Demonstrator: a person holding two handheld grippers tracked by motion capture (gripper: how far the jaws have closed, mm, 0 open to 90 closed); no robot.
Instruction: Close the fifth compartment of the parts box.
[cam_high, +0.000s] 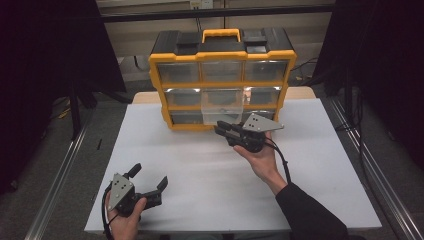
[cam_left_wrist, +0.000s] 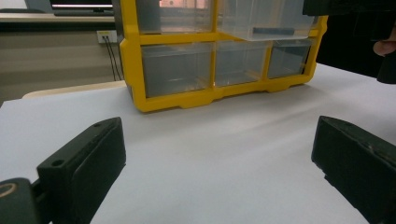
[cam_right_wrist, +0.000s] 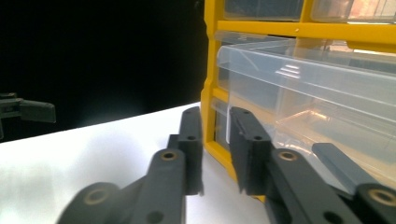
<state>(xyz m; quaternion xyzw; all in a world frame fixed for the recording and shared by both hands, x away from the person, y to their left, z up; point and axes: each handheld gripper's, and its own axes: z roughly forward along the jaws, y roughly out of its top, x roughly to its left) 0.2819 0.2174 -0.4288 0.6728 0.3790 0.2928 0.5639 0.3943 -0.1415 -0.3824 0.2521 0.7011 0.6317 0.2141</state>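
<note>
A black long sleeve (cam_high: 310, 212) is worn on the right arm. Each hand carries a black two-jaw gripper topped by a grey three-cornered plate dotted with small holes: the left gripper (cam_high: 148, 181) and the right gripper (cam_high: 223, 129). Black cables are trailed from both. Round brass-coloured pivot pins are seen along the black jaw links in the right gripper view.

Dim room light leaves both flanks of the high view almost black, while the white counter (cam_high: 200, 165) reads as the brightest surface, softly lit from above. Glare streaks cross the clear drawers of the yellow organizer (cam_high: 222, 80). In the left gripper view the near black jaws are soft and the organizer leans at the frame's edge. In the right gripper view the jaws blur, against a black background.
</note>
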